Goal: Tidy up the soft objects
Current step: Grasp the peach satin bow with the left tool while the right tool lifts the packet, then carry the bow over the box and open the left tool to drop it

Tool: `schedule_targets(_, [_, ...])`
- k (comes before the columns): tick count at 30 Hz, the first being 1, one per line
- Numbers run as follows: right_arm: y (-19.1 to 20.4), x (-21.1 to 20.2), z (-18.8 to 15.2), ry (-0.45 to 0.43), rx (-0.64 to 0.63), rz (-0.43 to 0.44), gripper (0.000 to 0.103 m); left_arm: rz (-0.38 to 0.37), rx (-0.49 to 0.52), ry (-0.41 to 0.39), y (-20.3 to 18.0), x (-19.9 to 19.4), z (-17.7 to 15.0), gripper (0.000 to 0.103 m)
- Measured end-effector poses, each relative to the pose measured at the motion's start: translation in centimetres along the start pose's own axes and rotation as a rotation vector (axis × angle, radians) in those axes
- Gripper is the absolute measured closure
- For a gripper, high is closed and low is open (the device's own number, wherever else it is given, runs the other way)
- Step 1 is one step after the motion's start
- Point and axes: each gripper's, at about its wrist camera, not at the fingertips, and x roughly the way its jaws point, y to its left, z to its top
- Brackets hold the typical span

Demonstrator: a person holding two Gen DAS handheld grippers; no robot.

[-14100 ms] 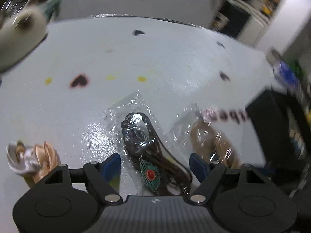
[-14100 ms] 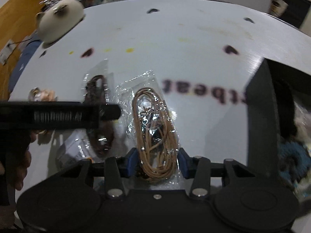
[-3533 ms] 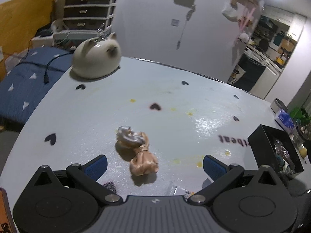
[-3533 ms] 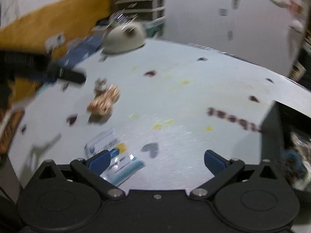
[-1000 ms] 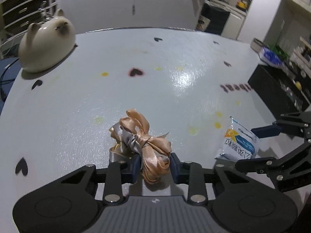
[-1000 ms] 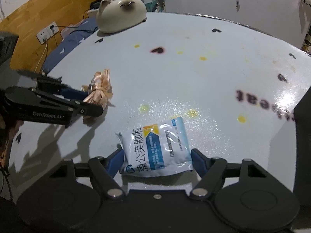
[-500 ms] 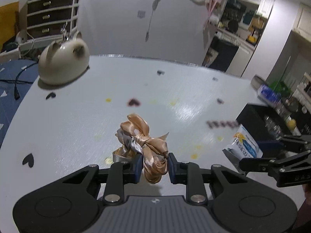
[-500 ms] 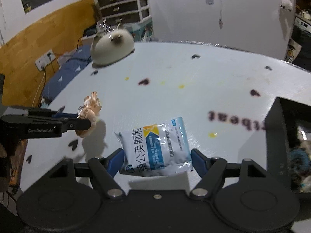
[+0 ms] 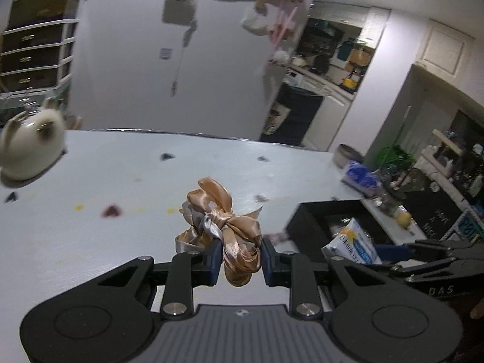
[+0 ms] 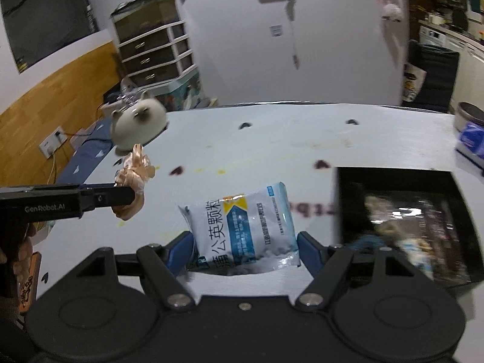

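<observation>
Only the left wrist view shows the pinch on the ribbon bow (image 9: 225,230) head-on: the left gripper (image 9: 239,258) has its blue pads squeezed onto the peach-and-silver bundle, which is held clear above the white table (image 9: 121,242). At three o'clock of it the right gripper (image 9: 393,252) shows side-on, carrying the blue-and-white sachet (image 9: 351,246) over the near edge of the black box (image 9: 305,222).

The right wrist view alone shows the sachet's (image 10: 245,227) printed face, clamped across its width between widely set pads of the right gripper (image 10: 245,251), also lifted off the table (image 10: 302,139). At nine o'clock the left gripper's finger (image 10: 90,198) reaches in with the bow (image 10: 134,178); a hand (image 10: 18,251) shows behind it. At three o'clock the box (image 10: 338,205) lies open, its contents blurred.

A cream cat-shaped figure (image 9: 30,148) sits at the table's far left, at ten o'clock. Dark heart marks dot the tabletop. Nothing lies between either load and the box.
</observation>
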Motion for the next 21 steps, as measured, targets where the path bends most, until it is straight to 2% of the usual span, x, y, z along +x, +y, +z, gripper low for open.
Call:
schedule_targets(5, [-4.6, -2.2, -0.1, -0.012, 0.038, -0.033, 0.027, -0.070, 0.033, -0.001, -4.7, 2.6, 1.3, 0.075])
schedule_targets(11, [-9.9, -4.3, -0.6, -0.021, 0.083, -0.073, 0.027, -0.179, 0.068, 0.036, -10.4, 7.4, 2.4, 0.075])
schedule_targets(17, [-14.8, -6.0, -1.3, -0.029, 0.130, -0.117, 0.027, -0.333, 0.019, 0.098, -14.3, 13.4, 3.1, 0.075])
schedule_targets(21, [-17.5, -7.2, -2.0, -0.029, 0.164, -0.152, 0.027, -0.369, -0.025, 0.143, -16.1, 17.6, 3.2, 0.075])
